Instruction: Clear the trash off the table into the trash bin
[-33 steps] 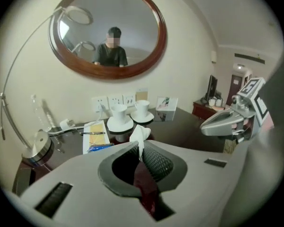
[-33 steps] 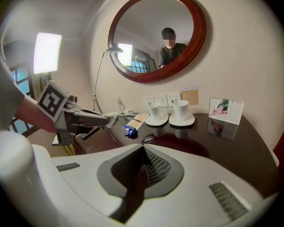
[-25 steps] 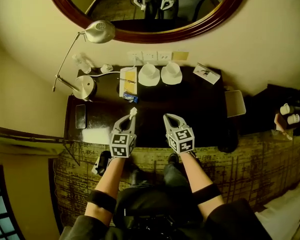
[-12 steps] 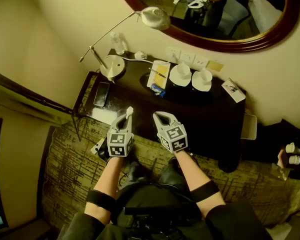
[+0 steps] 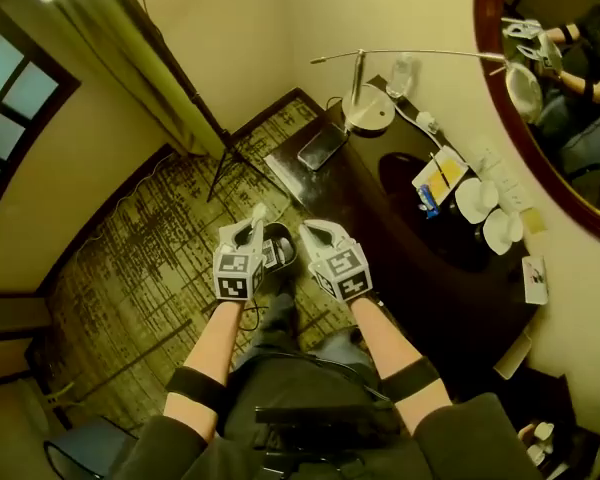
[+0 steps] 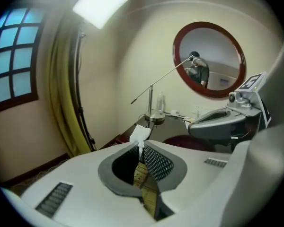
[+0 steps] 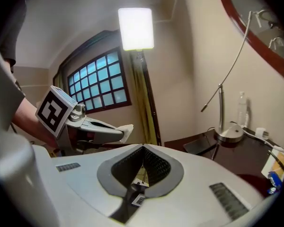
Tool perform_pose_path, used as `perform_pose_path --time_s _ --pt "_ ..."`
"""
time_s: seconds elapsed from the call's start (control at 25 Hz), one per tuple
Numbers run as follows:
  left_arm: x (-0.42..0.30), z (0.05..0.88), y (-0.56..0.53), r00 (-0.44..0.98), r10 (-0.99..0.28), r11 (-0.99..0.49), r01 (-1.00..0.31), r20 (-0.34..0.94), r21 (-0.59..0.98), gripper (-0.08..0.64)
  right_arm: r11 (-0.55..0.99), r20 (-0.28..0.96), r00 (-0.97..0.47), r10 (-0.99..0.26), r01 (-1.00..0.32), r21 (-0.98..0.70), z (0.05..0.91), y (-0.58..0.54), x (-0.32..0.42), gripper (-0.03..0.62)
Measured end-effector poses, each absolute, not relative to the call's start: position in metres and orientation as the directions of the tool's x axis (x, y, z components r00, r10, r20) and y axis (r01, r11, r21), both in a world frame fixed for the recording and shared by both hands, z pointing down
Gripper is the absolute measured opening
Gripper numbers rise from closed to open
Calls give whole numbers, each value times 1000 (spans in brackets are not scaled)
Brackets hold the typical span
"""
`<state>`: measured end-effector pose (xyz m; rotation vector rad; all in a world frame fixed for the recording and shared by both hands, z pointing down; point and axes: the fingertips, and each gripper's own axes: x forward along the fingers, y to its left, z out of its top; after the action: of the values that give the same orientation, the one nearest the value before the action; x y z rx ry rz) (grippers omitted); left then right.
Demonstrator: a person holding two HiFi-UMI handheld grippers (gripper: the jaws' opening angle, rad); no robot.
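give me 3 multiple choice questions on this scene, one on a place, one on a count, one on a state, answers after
1. In the head view, where does the dark wooden table lie from the left gripper and right gripper?
A. to their right
B. to their left
C. directly under them

2. How many white cups on saucers stand on that table?
A. one
B. two
C. four

3. What state is the left gripper in?
A. open and empty
B. shut on a black phone
C. shut on a white paper scrap

Answers:
1 A: the table fills the head view's right side, while both grippers hang over patterned carpet.
2 B: two cups sit side by side near the mirror.
3 C: the scrap sticks out from between the closed jaws.
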<state>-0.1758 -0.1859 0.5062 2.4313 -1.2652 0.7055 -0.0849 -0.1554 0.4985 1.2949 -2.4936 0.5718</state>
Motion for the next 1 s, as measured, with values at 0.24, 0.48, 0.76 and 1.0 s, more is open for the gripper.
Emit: perform_pose_path --time_s 0.24,0.48,0.76,1.0 --pt "-232 552 -188 422 -667 -472 -877 614 91 15 609 476 -636 -608 -758 -234 538 -166 -147 3" --pt "-242 635 -188 427 -576 -458 -875 698 157 15 616 562 -639 -525 -741 -266 621 -172 -169 3" --pt "-252 773 -197 408 -467 -438 -877 784 196 15 589 633 -634 -443 -739 -328 739 -181 -184 3" --pt "-263 879 -189 393 -384 -421 -880 836 220 15 544 696 -608 -381 -756 -363 856 -175 -193 3"
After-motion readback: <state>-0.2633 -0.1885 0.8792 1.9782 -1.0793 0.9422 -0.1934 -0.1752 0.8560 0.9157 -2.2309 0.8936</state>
